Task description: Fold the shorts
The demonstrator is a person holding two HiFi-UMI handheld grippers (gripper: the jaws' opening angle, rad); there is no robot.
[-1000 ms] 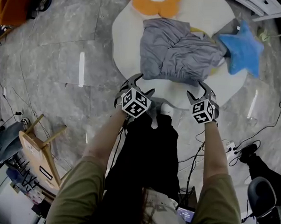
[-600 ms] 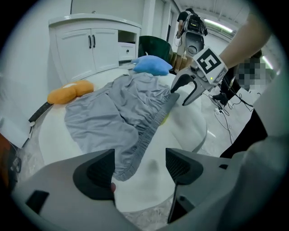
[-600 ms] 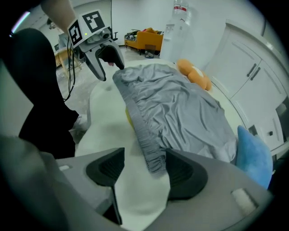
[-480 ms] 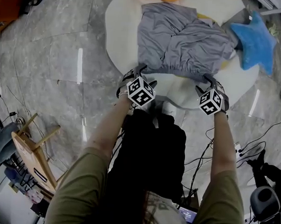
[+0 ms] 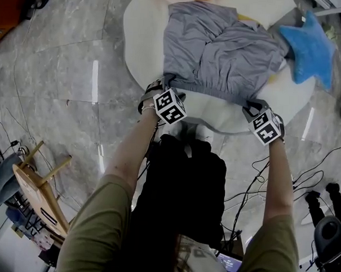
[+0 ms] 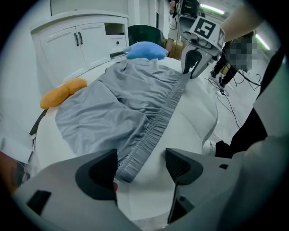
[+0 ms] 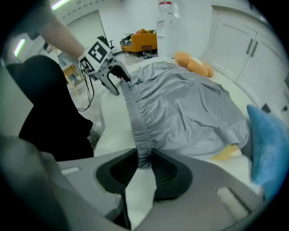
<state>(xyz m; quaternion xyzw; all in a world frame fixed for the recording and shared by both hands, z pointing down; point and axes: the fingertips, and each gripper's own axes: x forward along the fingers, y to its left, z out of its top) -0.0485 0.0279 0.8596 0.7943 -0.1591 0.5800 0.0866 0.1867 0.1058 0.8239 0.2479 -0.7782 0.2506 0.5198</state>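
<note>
Both grippers have advanced from short of the table's rim to the near hem of the shorts, and the right one has since drawn outward. Head view: the grey shorts [image 5: 219,50] lie crumpled on a round white table [image 5: 137,52], waistband [image 5: 209,88] along the near edge, a blue cushion [image 5: 310,45] touching their far right side; the left gripper [image 5: 163,88] meets the waistband's left end, the right gripper [image 5: 253,107] its right end. Left gripper view: the jaws stand apart, released, with the waistband's end [image 6: 128,164] lying between them, close against the left pad [image 6: 97,173]; the band runs taut across the table to the other gripper [image 6: 192,63], and an orange cushion [image 6: 63,92] lies at the shorts' far left. Right gripper view: the jaws are clenched on the waistband [image 7: 143,155], which rises straight from between the pads [image 7: 169,173] toward the left gripper [image 7: 115,79]; the cloth [image 7: 189,108] spreads to the right, up to the blue cushion [image 7: 268,149].
</note>
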